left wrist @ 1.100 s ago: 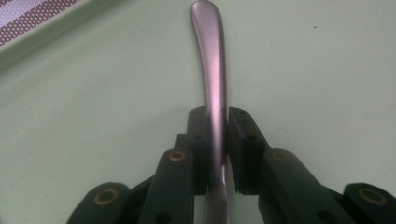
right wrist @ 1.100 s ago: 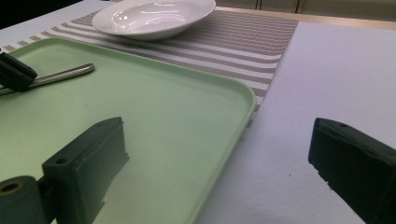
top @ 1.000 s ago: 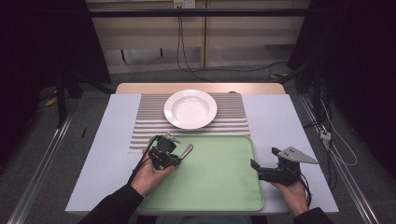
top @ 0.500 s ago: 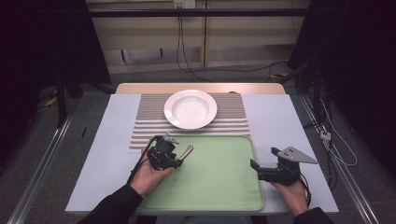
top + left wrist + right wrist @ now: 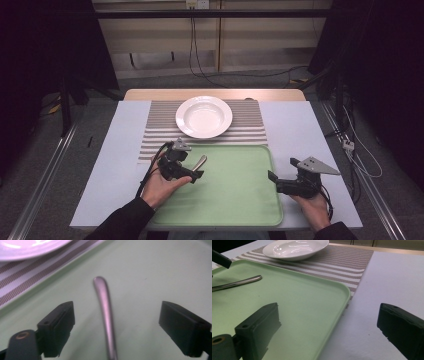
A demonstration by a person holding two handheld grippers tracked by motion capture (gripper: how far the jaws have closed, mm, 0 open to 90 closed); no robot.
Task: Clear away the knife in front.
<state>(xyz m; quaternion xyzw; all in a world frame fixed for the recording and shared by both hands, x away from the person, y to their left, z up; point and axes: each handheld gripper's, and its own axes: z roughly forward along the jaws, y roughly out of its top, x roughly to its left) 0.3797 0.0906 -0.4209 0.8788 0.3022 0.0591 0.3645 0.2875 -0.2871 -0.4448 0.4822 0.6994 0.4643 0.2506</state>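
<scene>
Left tool (image 5: 196,174) spread astride metal handle (image 5: 106,312), right tool (image 5: 272,179) spread at tray (image 5: 235,200) edge

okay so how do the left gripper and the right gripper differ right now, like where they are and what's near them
The left gripper hangs over the green tray, jaws either side of a metal utensil handle without touching it; the right gripper sits at the tray's right edge with nothing between its jaws. The left points toward the tray's middle from the left, the right from the right. Both are open.

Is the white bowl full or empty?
Empty. The bowl shows only its bare white inside, both from the high view and the right gripper view.
</scene>
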